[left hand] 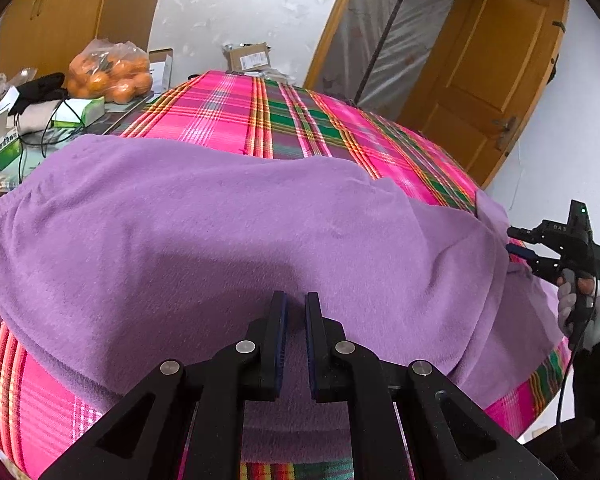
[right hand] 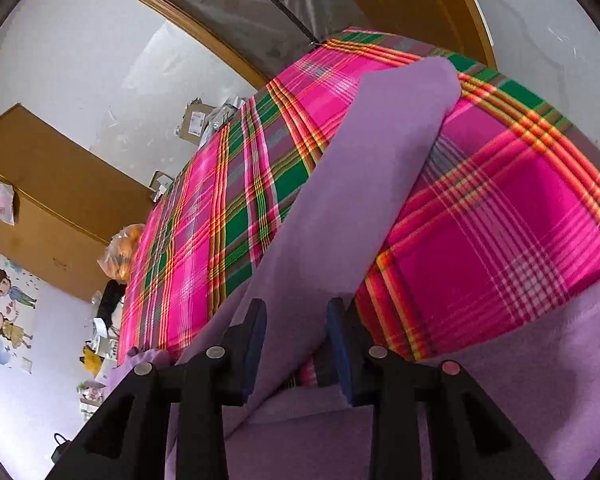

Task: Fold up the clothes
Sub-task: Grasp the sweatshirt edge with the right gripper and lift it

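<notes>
A purple garment (left hand: 220,208) lies spread across a pink and green plaid sheet (left hand: 236,112). At the bottom of the left wrist view my left gripper (left hand: 296,308) sits over the garment's near part. Its jaws are nearly together, with a thin strip of purple cloth between them. My right gripper (left hand: 514,243), held by a gloved hand (left hand: 580,312), is at the garment's right edge. In the right wrist view a long narrow part of the garment (right hand: 360,184) runs from between the right gripper's (right hand: 296,316) pads out over the sheet (right hand: 500,220), and the cloth fills the gap.
Beyond the sheet's far left edge stand a bag of oranges (left hand: 110,72), small green and white boxes (left hand: 4,148) and black cables. A cardboard box (left hand: 248,56) sits at the far end. An open wooden door (left hand: 492,80) is at the right.
</notes>
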Motion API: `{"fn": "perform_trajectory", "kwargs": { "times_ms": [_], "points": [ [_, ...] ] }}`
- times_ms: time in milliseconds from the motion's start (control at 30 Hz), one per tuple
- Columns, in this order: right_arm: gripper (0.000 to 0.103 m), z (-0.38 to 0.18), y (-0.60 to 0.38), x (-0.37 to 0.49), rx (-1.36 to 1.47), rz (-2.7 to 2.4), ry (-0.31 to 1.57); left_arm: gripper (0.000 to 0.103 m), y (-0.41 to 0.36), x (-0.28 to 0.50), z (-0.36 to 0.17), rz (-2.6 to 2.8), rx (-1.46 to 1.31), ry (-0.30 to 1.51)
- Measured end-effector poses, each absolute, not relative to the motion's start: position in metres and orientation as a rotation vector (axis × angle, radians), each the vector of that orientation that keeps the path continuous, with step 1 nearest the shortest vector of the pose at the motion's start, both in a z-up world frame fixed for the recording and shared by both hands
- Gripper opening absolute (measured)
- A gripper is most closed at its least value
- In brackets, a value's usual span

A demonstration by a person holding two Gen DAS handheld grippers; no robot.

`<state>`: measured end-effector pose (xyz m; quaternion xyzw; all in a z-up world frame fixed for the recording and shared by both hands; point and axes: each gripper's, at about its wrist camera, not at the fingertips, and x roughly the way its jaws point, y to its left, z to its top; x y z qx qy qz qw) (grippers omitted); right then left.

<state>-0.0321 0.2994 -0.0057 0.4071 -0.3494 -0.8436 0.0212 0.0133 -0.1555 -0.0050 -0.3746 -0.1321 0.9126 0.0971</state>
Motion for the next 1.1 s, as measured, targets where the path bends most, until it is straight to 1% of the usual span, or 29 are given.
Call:
{"fn": "perform_trajectory", "kwargs": {
  "times_ms": [33,100,267,367,500,567,600,667,700,767,800,900,1033,1100],
  "points": [
    [0.034,-0.003,0.298,-0.034,1.264,-2.628,-1.06,0.009,-0.155,0.013,-0.005,2.703,-1.106,-0.394],
    [0.035,0.006,0.294,-0.041,1.253,-2.659,-0.989,0.009,-0.155,0.012,-0.006,2.706,-1.099,-0.4],
    [0.035,0.021,0.272,-0.076,1.329,-2.728,-0.678,0.009,-0.155,0.011,-0.007,2.714,-1.082,-0.41],
    [0.035,0.017,0.265,-0.1,1.408,-2.793,-0.541,0.009,-0.156,0.012,-0.007,2.714,-1.077,-0.418],
    [0.035,0.008,0.262,-0.124,1.508,-2.833,-0.449,0.009,-0.157,0.013,-0.008,2.712,-1.067,-0.428],
    [0.035,0.008,0.254,-0.13,1.541,-2.846,-0.368,0.009,-0.157,0.013,-0.008,2.712,-1.061,-0.429],
    [0.037,0.007,0.25,-0.131,1.547,-2.85,-0.312,0.009,-0.157,0.013,-0.008,2.712,-1.058,-0.431],
    [0.034,0.006,0.242,-0.131,1.544,-2.866,-0.176,0.009,-0.158,0.013,-0.009,2.711,-1.052,-0.436],
    [0.027,0.006,0.238,-0.13,1.536,-2.877,-0.095,0.009,-0.158,0.013,-0.009,2.71,-1.05,-0.438],
    [0.014,0.007,0.243,-0.127,1.526,-2.875,-0.109,0.009,-0.158,0.013,-0.009,2.708,-1.05,-0.44],
    [0.004,0.007,0.245,-0.125,1.521,-2.874,-0.12,0.009,-0.158,0.013,-0.008,2.708,-1.053,-0.437],
    [0.004,0.013,0.26,-0.114,1.469,-2.847,-0.27,0.009,-0.158,0.013,-0.007,2.707,-1.062,-0.429],
    [0.004,0.038,0.276,-0.081,1.279,-2.846,-0.453,0.009,-0.158,0.013,-0.006,2.705,-1.088,-0.44],
    [0.004,0.051,0.284,-0.061,1.199,-2.855,-0.513,0.009,-0.157,0.013,-0.004,2.703,-1.095,-0.442]
  ]
}}
